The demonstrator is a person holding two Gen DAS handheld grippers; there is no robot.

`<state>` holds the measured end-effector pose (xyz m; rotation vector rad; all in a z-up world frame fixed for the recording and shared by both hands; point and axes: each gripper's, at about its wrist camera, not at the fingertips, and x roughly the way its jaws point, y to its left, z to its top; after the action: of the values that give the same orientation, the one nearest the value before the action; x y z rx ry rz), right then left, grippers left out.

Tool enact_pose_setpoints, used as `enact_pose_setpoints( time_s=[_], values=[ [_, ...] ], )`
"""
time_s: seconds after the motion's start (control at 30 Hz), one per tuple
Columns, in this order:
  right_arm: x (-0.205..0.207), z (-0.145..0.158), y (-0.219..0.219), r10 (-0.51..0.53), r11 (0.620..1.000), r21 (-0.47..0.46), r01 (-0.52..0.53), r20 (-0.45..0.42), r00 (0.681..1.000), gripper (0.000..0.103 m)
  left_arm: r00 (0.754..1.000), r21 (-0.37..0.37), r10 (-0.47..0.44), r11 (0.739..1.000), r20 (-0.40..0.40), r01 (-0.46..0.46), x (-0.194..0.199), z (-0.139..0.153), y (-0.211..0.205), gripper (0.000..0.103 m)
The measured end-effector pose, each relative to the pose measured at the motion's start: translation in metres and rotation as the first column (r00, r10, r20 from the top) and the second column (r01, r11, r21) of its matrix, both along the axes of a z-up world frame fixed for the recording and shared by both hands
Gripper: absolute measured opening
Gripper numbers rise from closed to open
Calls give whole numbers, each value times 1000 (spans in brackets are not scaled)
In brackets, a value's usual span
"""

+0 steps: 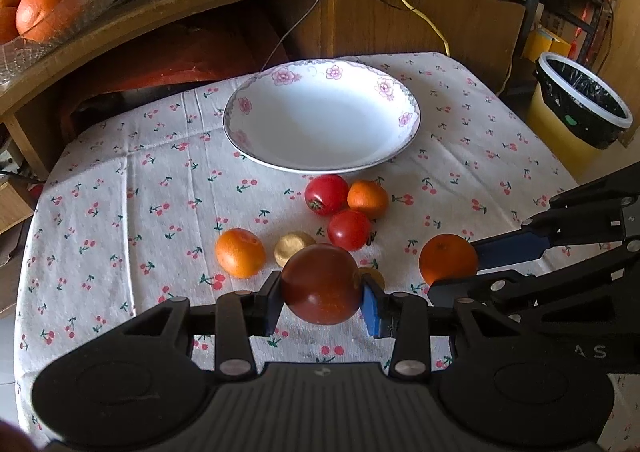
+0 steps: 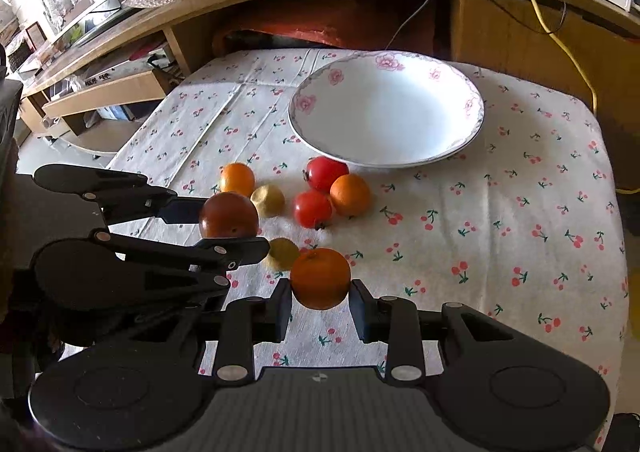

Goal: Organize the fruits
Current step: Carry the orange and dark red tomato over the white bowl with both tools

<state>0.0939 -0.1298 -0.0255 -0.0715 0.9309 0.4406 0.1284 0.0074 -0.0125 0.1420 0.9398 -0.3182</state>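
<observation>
My left gripper (image 1: 322, 294) is shut on a dark red tomato (image 1: 320, 284), held just above the cherry-print tablecloth (image 1: 120, 212). On its right, my right gripper (image 1: 456, 266) is shut on an orange (image 1: 448, 258). The right wrist view shows that orange (image 2: 320, 278) between the right gripper's (image 2: 320, 292) fingers, with the left gripper (image 2: 228, 226) and dark tomato (image 2: 229, 214) at the left. Loose on the cloth lie two red tomatoes (image 1: 326, 194) (image 1: 349, 230), two oranges (image 1: 368, 198) (image 1: 240, 252) and two yellowish fruits (image 1: 294, 248) (image 1: 374, 276). Behind them stands an empty floral plate (image 1: 320, 116).
A wooden desk (image 1: 200, 0) with cables rises behind the table, carrying a glass dish of large oranges (image 1: 40, 0). A yellow bin with a black liner (image 1: 584, 104) stands off the table's right edge. The table edges fall away at left and right.
</observation>
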Motion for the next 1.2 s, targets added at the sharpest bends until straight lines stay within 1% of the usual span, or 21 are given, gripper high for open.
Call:
enact_pose_setpoints(
  time_s=[0.17,0.33,0.5,0.63,0.83,0.93,1.07,1.2],
  values=[
    [4,6,-1,-11,1000,5,11,21,1000,28,1000,2,14,1000,10,-14,6,6,-2,47],
    [14,12,-4,-35,999,21,34,42,998,28,999,16,24,1000,36,-25,18,15,-5,47],
    [27,19,-4,-57,998,6,56,95,994,29,998,8,44,999,46,-45,37,22,-6,46],
    [44,25,-6,-76,997,13,75,124,989,29,996,-2,58,998,63,-58,56,27,-6,46],
    [65,23,-7,-77,997,9,76,143,987,29,995,-5,84,996,53,-84,78,23,-6,46],
    [72,21,-6,-72,997,1,72,140,988,29,995,3,87,996,50,-87,83,19,-7,46],
    [82,19,-6,-61,998,-1,62,139,988,29,995,-13,99,995,32,-99,91,14,-5,46],
    [87,16,-5,-49,998,-17,52,144,988,29,994,-12,103,995,25,-102,95,9,-6,46]
  ],
)
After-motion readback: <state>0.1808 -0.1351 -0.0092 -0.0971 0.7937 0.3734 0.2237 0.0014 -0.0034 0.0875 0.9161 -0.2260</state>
